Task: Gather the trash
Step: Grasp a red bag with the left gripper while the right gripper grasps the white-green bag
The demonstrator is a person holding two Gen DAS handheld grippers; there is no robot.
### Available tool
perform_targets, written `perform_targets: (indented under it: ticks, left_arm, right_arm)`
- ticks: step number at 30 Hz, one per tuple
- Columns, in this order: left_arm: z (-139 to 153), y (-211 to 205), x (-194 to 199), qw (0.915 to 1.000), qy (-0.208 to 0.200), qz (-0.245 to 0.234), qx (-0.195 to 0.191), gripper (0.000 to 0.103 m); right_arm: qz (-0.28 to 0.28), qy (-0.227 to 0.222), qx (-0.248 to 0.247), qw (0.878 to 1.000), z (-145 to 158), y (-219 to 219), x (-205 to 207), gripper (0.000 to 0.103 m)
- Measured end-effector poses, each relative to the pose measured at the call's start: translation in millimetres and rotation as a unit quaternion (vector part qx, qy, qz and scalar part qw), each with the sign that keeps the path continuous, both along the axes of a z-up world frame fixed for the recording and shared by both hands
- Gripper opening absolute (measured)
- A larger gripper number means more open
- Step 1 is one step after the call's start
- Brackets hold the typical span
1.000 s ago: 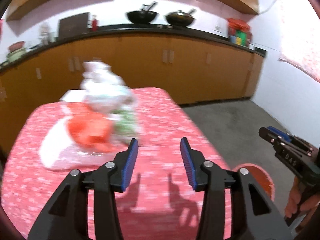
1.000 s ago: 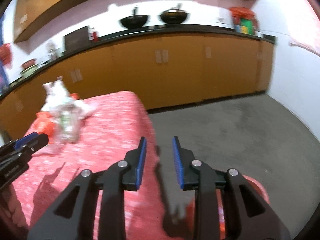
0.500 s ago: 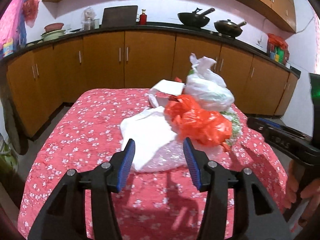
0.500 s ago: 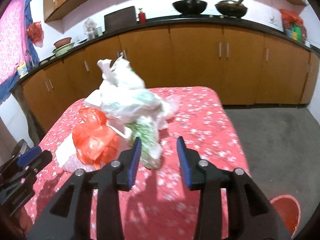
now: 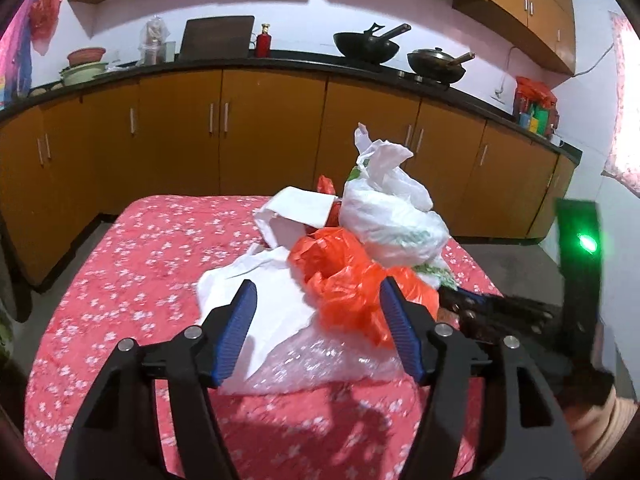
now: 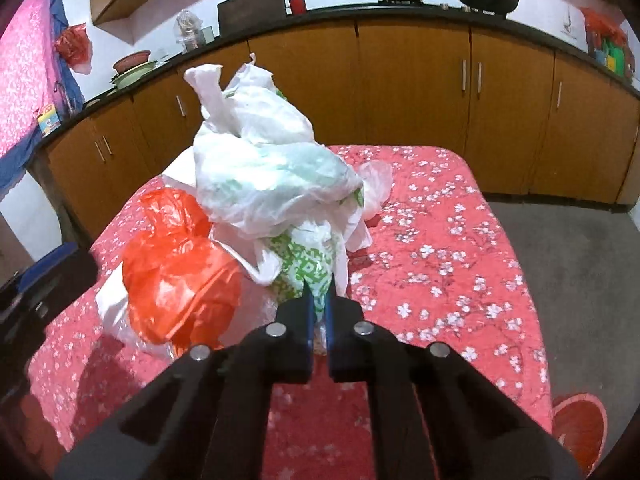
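Note:
A heap of plastic trash lies on the red floral tablecloth (image 5: 140, 280): a crumpled orange bag (image 5: 344, 280) (image 6: 176, 276), a puffy white bag (image 5: 392, 208) (image 6: 260, 160), a flat white bag (image 5: 272, 300) and a green-patterned bag (image 6: 304, 264). My left gripper (image 5: 317, 284) is opening its jaws around the near edge of the orange and flat white bags, with the pads clear of them. My right gripper (image 6: 319, 286) is shut on the lower tip of the green-patterned bag. It also shows in the left wrist view, at the heap's right side (image 5: 480, 308).
Clear bubble wrap (image 5: 320, 360) lies under the heap's near side. Orange cabinets (image 5: 272, 132) under a dark counter with woks run behind the table. A red bin (image 6: 576, 428) stands on the grey floor off the table's right corner. A hand (image 5: 600, 420) holds the right gripper.
Both grippers closed in on the heap, which now sits just past the fingertips. The left jaws spread wider. The right jaws went from apart to pinched on the green-patterned bag.

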State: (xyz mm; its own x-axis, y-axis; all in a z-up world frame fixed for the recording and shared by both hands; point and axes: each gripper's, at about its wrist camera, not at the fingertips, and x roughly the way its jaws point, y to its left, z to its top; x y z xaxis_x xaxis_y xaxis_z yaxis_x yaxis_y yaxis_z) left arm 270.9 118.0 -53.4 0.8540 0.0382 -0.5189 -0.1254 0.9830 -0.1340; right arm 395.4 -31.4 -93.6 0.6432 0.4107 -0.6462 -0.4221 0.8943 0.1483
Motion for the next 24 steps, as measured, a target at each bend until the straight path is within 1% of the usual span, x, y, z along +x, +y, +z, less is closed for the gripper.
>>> perform_targets:
  ticks: [5, 8, 12, 14, 17, 18, 19, 20, 21, 24]
  left_arm:
    - [-9, -5, 12, 0.9998, 0.012, -0.008, -0.01, 0.066]
    - [-14, -9, 19, 0.9997, 0.019, -0.01, -0.008, 0.066]
    - [-17, -11, 25, 0.9996, 0.022, -0.017, -0.009, 0.066]
    - [-16, -11, 27, 0.9994, 0.022, -0.022, -0.016, 0.066]
    - [-18, -11, 31, 0.9988, 0.033, -0.03, -0.02, 0.066]
    - [-19, -11, 34, 0.9984, 0.039, -0.034, -0.022, 0.065]
    - [-21, -10, 35, 0.9982, 0.042, -0.037, -0.022, 0.054]
    - [-23, -12, 37, 0.9979, 0.046, -0.041, -0.02, 0.047]
    - [-25, -12, 38, 0.9974, 0.051, -0.047, -0.018, 0.038]
    - [-28, -18, 36, 0.9973, 0.052, -0.053, 0.0, 0.026]
  right_arm:
    - [-0.027, -0.011, 0.011, 1.0, 1, -20, -11, 0.004]
    - [-0.044, -0.023, 0.013, 0.999, 3, -30, -17, 0.004]
    - [-0.044, -0.026, 0.007, 0.999, 3, -33, -20, 0.004]
    - [-0.041, -0.026, 0.004, 0.999, 4, -32, -20, 0.004]
    - [-0.039, -0.029, -0.002, 0.999, 4, -31, -21, 0.004]
    - [-0.038, -0.03, -0.005, 0.999, 4, -31, -22, 0.004]
    - [-0.037, -0.03, -0.007, 0.999, 4, -30, -22, 0.004]
    - [-0.036, -0.031, -0.009, 0.999, 4, -29, -23, 0.004]
    - [-0.036, -0.031, -0.009, 0.999, 4, -29, -23, 0.004]
    - [-0.038, -0.029, -0.006, 0.999, 4, -29, -23, 0.004]
